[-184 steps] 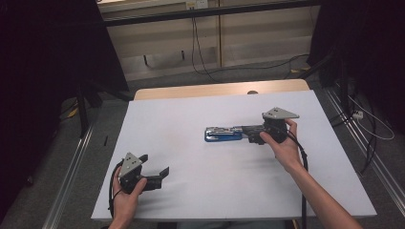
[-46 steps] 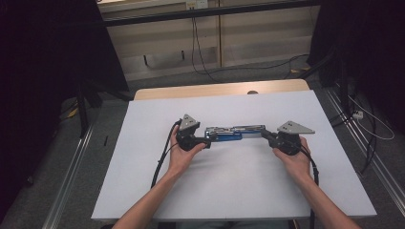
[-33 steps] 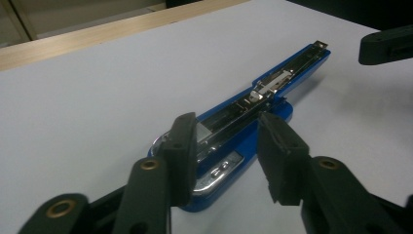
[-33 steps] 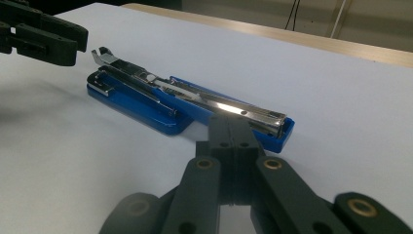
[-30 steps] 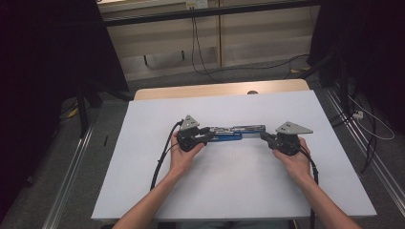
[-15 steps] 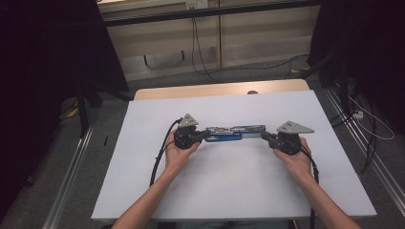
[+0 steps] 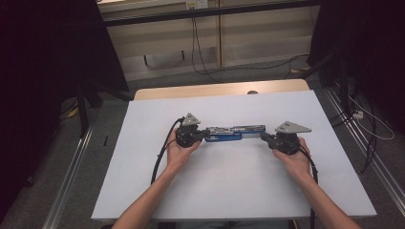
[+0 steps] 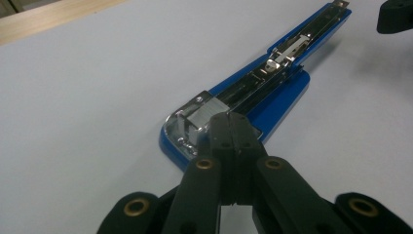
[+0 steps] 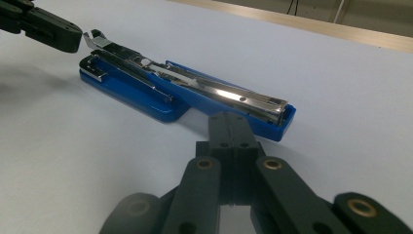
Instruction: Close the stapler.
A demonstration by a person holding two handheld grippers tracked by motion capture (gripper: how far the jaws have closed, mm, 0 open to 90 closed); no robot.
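At the centre of the high view, a blue stapler (image 7: 232, 134) lies swung open on the white table (image 7: 229, 191). The left gripper (image 8: 229, 127) and right gripper (image 9: 230, 127) are closed, empty, at opposite ends. If pressed unevenly, the stapler could be skidded or snapped shut.

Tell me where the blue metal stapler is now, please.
In the high view, the opened blue metal stapler lies flat on the white table, slightly beyond its middle, between the left gripper and the right gripper.
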